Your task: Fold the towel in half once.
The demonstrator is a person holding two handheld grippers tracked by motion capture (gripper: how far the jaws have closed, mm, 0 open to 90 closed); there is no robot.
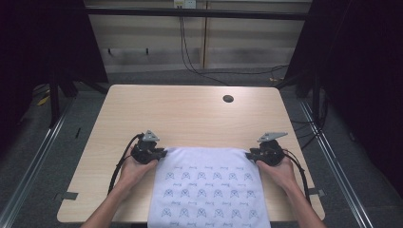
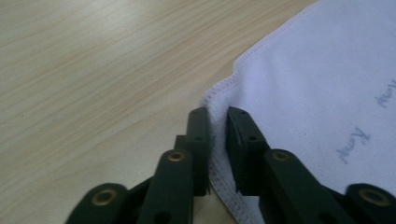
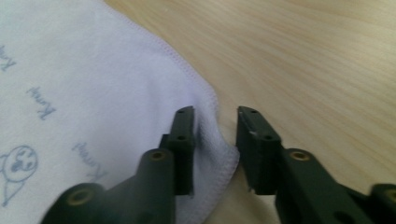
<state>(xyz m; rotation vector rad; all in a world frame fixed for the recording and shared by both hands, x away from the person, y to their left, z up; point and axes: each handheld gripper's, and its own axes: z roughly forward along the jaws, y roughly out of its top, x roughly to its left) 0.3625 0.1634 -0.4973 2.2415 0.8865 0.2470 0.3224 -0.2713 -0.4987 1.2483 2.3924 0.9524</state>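
Observation:
A white towel printed with small blue figures lies flat on the near middle of the wooden table and hangs over its front edge. My left gripper is at the towel's far left corner. In the left gripper view the towel's stitched hem is pinched between the jaws of that gripper, which is shut on it. My right gripper is at the far right corner. There the towel's hem lies against one jaw of this gripper, with a clear gap to the other.
A round hole sits in the tabletop near the far right. Bare wood stretches from the towel to the far edge. Cables trail over the floor behind the table. Dark curtains stand at both sides.

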